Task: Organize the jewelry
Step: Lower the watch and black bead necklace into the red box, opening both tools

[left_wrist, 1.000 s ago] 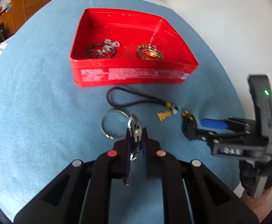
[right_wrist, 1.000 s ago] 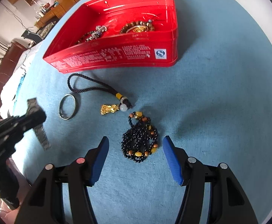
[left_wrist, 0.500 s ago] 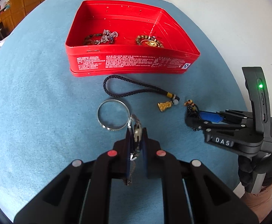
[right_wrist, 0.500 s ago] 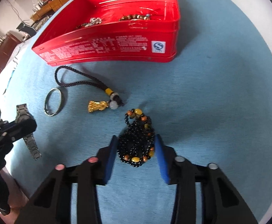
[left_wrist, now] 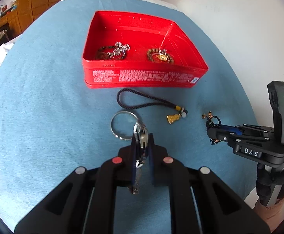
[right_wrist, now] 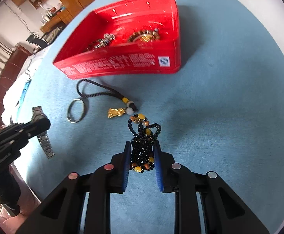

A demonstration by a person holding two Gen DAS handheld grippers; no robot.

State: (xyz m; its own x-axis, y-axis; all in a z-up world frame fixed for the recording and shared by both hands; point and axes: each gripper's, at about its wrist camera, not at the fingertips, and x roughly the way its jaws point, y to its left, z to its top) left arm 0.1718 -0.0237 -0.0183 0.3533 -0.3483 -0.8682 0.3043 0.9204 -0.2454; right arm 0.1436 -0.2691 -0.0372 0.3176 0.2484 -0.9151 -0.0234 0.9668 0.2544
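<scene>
My left gripper (left_wrist: 142, 136) is shut on a silver metal watch (left_wrist: 142, 139) and holds it above the blue cloth; the watch also shows in the right wrist view (right_wrist: 44, 136). My right gripper (right_wrist: 142, 146) is shut on a black bead necklace (right_wrist: 142, 146) with orange and yellow beads, lifted off the cloth; it also shows in the left wrist view (left_wrist: 212, 123). A red tin (left_wrist: 142, 76) farther back holds a silver bracelet (left_wrist: 114, 51) and a brown bead bracelet (left_wrist: 160, 56).
A dark cord with a gold charm (left_wrist: 151, 105) and a silver bangle (left_wrist: 124, 124) lie on the blue cloth (left_wrist: 34, 107) in front of the tin. A white wall stands at the right. Wooden furniture stands at the far left.
My right gripper has closed on the black bead necklace and lifted it off the cloth. My left gripper has kept hold of the watch and risen a little.
</scene>
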